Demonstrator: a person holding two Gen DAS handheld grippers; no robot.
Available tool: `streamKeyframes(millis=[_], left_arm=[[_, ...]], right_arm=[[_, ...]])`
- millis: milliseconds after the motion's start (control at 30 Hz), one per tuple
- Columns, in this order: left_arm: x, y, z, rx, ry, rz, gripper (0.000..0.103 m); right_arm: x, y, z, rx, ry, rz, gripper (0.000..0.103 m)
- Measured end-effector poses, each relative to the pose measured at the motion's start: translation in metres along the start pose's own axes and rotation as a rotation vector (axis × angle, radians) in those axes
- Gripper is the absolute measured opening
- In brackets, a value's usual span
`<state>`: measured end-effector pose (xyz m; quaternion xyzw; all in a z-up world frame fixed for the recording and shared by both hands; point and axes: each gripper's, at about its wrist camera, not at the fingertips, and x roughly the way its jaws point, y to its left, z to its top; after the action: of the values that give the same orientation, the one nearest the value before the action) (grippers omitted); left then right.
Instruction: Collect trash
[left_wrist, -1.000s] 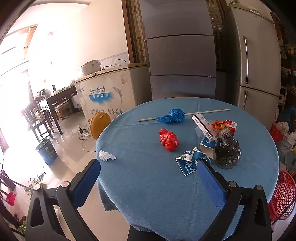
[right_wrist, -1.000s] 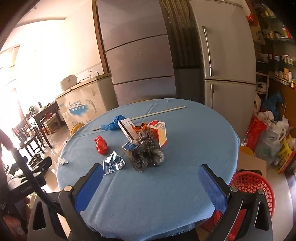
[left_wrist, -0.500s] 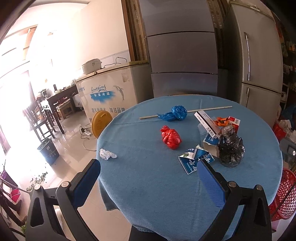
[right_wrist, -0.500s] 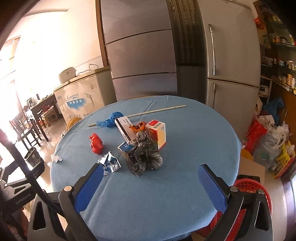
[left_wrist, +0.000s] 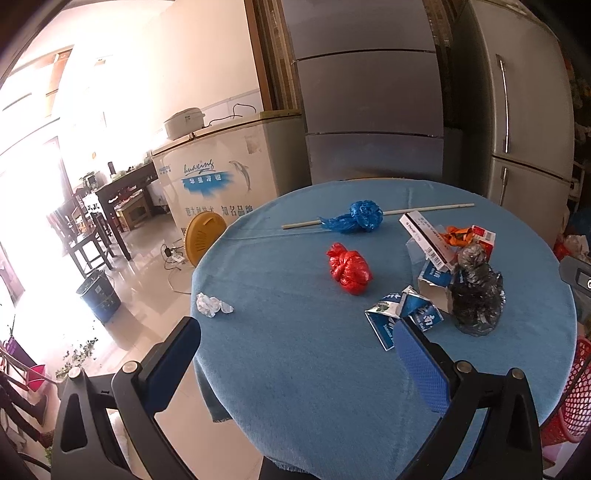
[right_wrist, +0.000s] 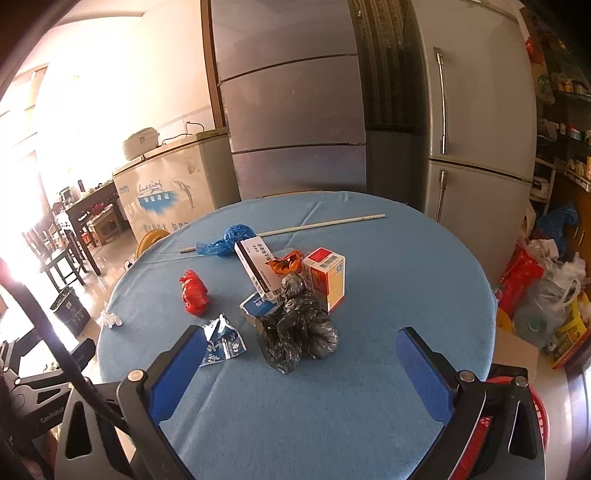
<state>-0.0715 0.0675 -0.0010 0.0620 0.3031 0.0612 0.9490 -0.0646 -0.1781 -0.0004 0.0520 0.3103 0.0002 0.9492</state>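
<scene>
Trash lies on a round table with a blue cloth (left_wrist: 303, 354) (right_wrist: 399, 280): a red plastic wad (left_wrist: 349, 267) (right_wrist: 194, 291), a blue plastic wad (left_wrist: 356, 218) (right_wrist: 231, 238) on a thin stick (right_wrist: 325, 223), a crumpled white tissue (left_wrist: 212, 304) (right_wrist: 109, 319), a torn blue carton (left_wrist: 402, 317) (right_wrist: 223, 343), a black bag (left_wrist: 476, 295) (right_wrist: 299, 328), and several small boxes (right_wrist: 325, 278). My left gripper (left_wrist: 295, 354) is open and empty above the near table edge. My right gripper (right_wrist: 301, 356) is open and empty, just short of the black bag.
A red basket (right_wrist: 509, 424) (left_wrist: 576, 391) stands on the floor at the table's right. A blue bin (left_wrist: 99, 295) stands on the floor at left. A chest freezer (left_wrist: 221, 177) and tall fridges (right_wrist: 476, 147) stand behind the table. Bags (right_wrist: 546, 295) pile up at right.
Both grippers have drifted slightly; the table and trash sit a little closer and more centred in the right wrist view. Nothing on the table has moved.
</scene>
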Motion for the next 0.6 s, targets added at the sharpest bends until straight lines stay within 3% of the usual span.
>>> streamKeyframes(millis=[600], left_arm=[[0.04,-0.009,0.008,0.011,0.062,-0.012,0.103]], right_arm=[[0.043,-0.006,0.009,0.017,0.06,0.005,0.103]])
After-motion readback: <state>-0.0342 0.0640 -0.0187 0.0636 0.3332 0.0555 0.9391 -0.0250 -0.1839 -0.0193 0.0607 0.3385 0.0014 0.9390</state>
